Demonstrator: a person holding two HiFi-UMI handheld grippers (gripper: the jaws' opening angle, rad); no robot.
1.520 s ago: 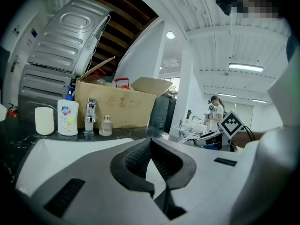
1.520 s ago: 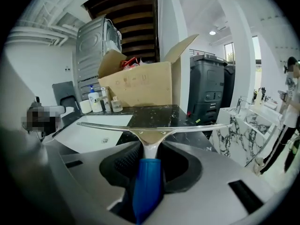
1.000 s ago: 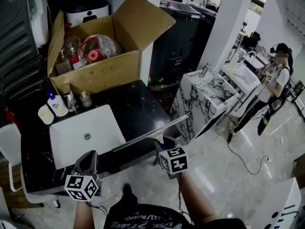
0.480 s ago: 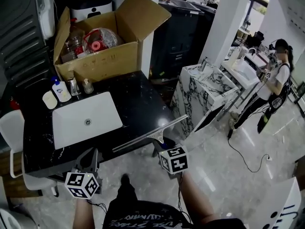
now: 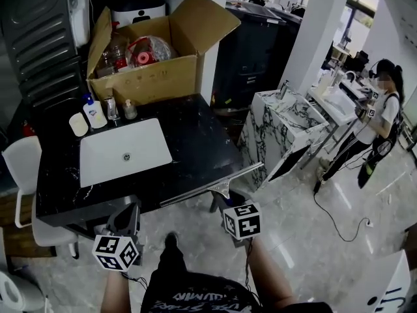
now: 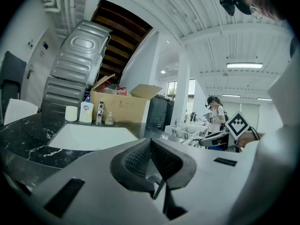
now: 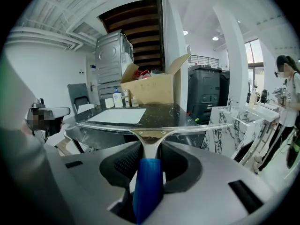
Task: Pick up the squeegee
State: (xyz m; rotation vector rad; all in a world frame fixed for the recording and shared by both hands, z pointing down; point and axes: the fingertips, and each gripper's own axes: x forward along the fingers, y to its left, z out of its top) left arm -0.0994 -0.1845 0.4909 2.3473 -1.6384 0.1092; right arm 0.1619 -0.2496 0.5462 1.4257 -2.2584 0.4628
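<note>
The squeegee has a long metal blade and a blue handle. My right gripper is shut on that handle and holds the blade level, just off the front edge of the black counter. In the right gripper view the blade spans the picture ahead of the right gripper. My left gripper hangs low at the left by the counter's front. In the left gripper view the pads of the left gripper meet with nothing between them.
A white sink basin is set in the counter. Bottles and an open cardboard box stand behind it. A white chair is at the left, marble-patterned units at the right. A person stands far right; a cable lies on the floor.
Both grippers have drawn back from the counter, which now sits farther off in the head view. The squeegee stays in the right gripper, its blade now off the counter's front edge.
</note>
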